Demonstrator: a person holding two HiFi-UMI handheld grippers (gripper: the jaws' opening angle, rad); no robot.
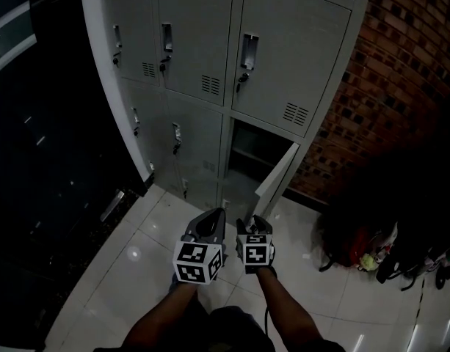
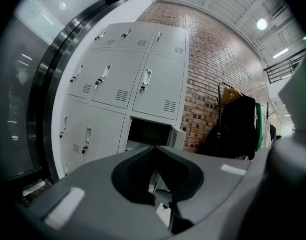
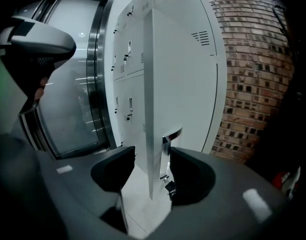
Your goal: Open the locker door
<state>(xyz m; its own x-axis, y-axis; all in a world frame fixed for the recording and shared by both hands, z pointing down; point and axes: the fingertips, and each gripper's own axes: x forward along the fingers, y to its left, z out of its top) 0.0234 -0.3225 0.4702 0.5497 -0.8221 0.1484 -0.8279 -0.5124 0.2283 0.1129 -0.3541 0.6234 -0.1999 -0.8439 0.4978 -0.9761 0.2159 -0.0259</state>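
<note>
A bank of grey lockers (image 1: 202, 42) stands ahead. The bottom right locker door (image 1: 277, 180) is swung outward, showing its dark compartment (image 1: 255, 152). My right gripper (image 1: 252, 222) is at that door's free edge. In the right gripper view the door (image 3: 180, 84) runs edge-on between the open jaws of the right gripper (image 3: 152, 169). Its metal handle (image 3: 168, 138) lies beside the right pad, and neither pad presses on the door. My left gripper (image 1: 213, 217) hangs just left of it, apart from the door. In its own view the left gripper (image 2: 155, 164) is shut and holds nothing.
A brick wall (image 1: 401, 86) adjoins the lockers on the right. Bags (image 1: 371, 251) lie on the tiled floor below the wall. Dark coats (image 2: 237, 124) hang on a rack there. A dark glass wall (image 1: 34, 138) with a metal frame runs along the left.
</note>
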